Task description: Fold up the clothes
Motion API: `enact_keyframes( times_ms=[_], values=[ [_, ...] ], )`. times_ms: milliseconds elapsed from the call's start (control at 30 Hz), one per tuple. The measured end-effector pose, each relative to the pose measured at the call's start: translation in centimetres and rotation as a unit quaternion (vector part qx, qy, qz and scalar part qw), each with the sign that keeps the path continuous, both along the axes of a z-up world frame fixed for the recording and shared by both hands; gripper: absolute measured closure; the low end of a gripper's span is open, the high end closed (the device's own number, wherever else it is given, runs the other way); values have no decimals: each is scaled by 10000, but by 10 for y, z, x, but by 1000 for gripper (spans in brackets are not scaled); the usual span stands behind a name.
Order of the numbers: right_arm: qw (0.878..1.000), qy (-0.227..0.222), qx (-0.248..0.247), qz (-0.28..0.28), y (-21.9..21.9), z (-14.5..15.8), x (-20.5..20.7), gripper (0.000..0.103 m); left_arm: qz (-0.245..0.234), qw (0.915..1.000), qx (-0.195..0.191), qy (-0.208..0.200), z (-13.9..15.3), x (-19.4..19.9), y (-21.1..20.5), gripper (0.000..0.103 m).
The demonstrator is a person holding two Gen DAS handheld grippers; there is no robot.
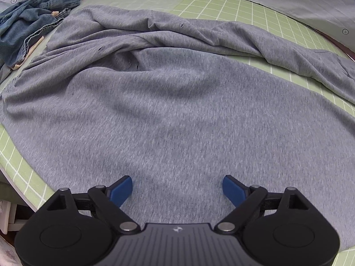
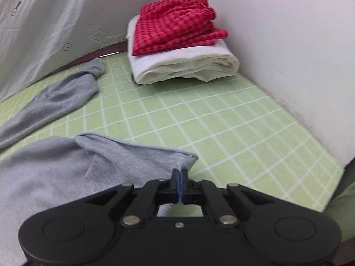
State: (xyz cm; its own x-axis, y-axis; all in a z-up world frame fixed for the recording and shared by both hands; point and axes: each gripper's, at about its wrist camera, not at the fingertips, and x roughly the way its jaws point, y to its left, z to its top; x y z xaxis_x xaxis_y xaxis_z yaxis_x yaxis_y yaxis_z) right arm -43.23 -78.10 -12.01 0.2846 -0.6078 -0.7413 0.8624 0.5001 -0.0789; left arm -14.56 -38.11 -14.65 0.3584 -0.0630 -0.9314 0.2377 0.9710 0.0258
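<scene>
No bins or baskets here, only piles. A folded white cloth (image 2: 182,66) sits in the far corner of the green gridded surface (image 2: 221,122), with a folded red checked garment (image 2: 177,25) on top of it. Off to the other side lies a crumpled heap of denim (image 1: 28,24).

The left claw (image 1: 177,190) hangs with its blue pads (image 1: 122,188) spread wide apart, gripping nothing, just above the grey top (image 1: 166,110). The right claw (image 2: 180,185) is pressed closed on a corner of that same garment's hem.

The grey top lies spread across the surface, smooth near the left claw, rumpled further back. One sleeve (image 2: 55,99) trails out towards the white cloth.
</scene>
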Motion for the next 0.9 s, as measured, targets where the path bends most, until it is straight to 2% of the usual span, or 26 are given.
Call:
enact_keyframes(
  times_ms=[67,167,233,267,300,433,533,633,733,767,833,867,900],
  values=[
    [9998,170,84,0,-2,-3,-11,102,49,10000,4,12,-1,1,0,5],
    [9994,327,-54,57,-1,-2,-11,101,102,9999,12,28,-1,3,0,3],
    [9993,319,-185,116,0,3,-7,87,130,9999,14,35,-2,3,0,2],
    [9993,201,-255,171,1,8,-2,73,152,9999,17,32,-3,3,1,0],
    [9991,80,-308,283,2,13,5,68,180,9998,12,37,-3,3,1,0],
    [9946,-175,-270,988,9,19,44,66,224,9997,13,71,-3,4,0,0],
    [9903,-293,14,1360,14,11,76,65,259,9996,16,90,-4,4,0,0],
    [9851,-292,292,1672,23,1,98,55,282,9996,15,101,-4,4,-1,0],
    [9825,-31,292,1837,33,-9,110,47,297,9995,12,105,-4,4,0,0],
    [9821,68,266,1866,33,-11,112,46,304,9995,10,103,-4,4,0,0],
    [9811,176,259,1908,30,-13,112,52,329,9994,8,97,-4,3,0,0],
    [9810,160,296,1910,26,-13,112,66,340,9994,6,95,-4,3,0,0],
    [9810,143,330,1904,22,-12,111,89,348,9993,4,94,-4,3,1,0]
  ],
)
